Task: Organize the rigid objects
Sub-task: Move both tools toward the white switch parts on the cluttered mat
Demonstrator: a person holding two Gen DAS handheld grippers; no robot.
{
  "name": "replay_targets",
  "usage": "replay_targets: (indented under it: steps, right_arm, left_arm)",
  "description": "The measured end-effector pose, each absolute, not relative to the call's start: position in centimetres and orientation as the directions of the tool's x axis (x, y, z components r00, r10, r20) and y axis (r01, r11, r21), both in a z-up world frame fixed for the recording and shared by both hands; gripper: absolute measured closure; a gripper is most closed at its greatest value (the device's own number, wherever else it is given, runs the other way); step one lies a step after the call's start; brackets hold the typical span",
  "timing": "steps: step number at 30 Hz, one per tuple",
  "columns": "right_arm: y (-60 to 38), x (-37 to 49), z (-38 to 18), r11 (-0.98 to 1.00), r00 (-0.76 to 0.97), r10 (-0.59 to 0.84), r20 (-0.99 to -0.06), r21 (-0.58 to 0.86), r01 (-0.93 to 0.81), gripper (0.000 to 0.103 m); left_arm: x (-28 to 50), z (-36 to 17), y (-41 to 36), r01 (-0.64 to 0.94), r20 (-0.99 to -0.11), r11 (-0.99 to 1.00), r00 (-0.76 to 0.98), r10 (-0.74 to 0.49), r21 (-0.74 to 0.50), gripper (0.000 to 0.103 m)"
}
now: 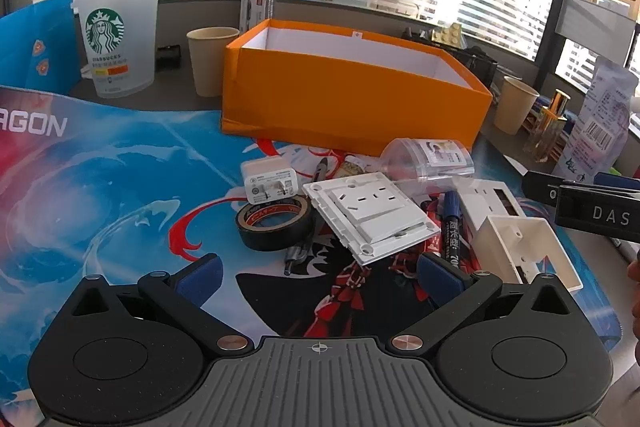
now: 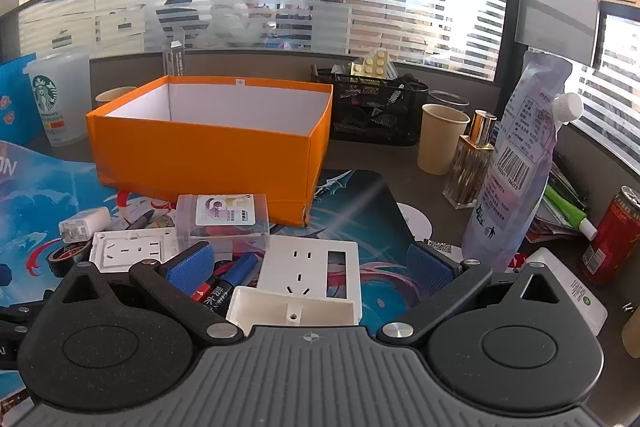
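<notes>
An open orange box (image 1: 352, 99) (image 2: 200, 155) stands on the printed mat, empty as far as I see. In front of it lies a pile: a white charger (image 1: 269, 181), a black tape roll (image 1: 274, 225), a white socket plate (image 1: 374, 215) (image 2: 132, 247), a clear plastic jar (image 1: 426, 159) (image 2: 224, 223), a blue marker (image 1: 452, 219) (image 2: 230, 281), a white socket cover (image 2: 316, 269) and a white wall box (image 1: 528, 247) (image 2: 292, 309). My left gripper (image 1: 318, 273) is open just short of the socket plate. My right gripper (image 2: 310, 265) is open over the socket cover.
A Starbucks cup (image 1: 116, 43), paper cups (image 1: 210, 61) (image 2: 440, 139), a black mesh organiser (image 2: 372, 111), a perfume bottle (image 2: 470, 163), a refill pouch (image 2: 520, 163) and a red can (image 2: 612, 239) stand around. The right gripper's body (image 1: 592, 207) shows at the left view's right edge.
</notes>
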State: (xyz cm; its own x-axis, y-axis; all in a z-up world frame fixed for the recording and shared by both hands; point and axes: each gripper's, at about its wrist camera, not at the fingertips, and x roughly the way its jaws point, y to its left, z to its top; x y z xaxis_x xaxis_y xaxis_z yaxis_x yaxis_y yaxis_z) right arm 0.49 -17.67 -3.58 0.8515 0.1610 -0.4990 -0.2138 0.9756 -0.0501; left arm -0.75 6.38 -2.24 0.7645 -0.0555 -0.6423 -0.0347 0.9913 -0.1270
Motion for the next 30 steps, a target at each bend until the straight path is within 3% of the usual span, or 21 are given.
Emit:
replay_targets:
  steps: [30]
  right_arm:
    - [-17.66, -0.06, -3.43, 0.976, 0.864, 0.148, -0.481, -0.071, -0.207, 0.0]
  left_arm:
    - [-0.61, -2.37, 5.57, -0.042, -0.648, 0.992, 0.76, -0.046, -0.12, 0.0]
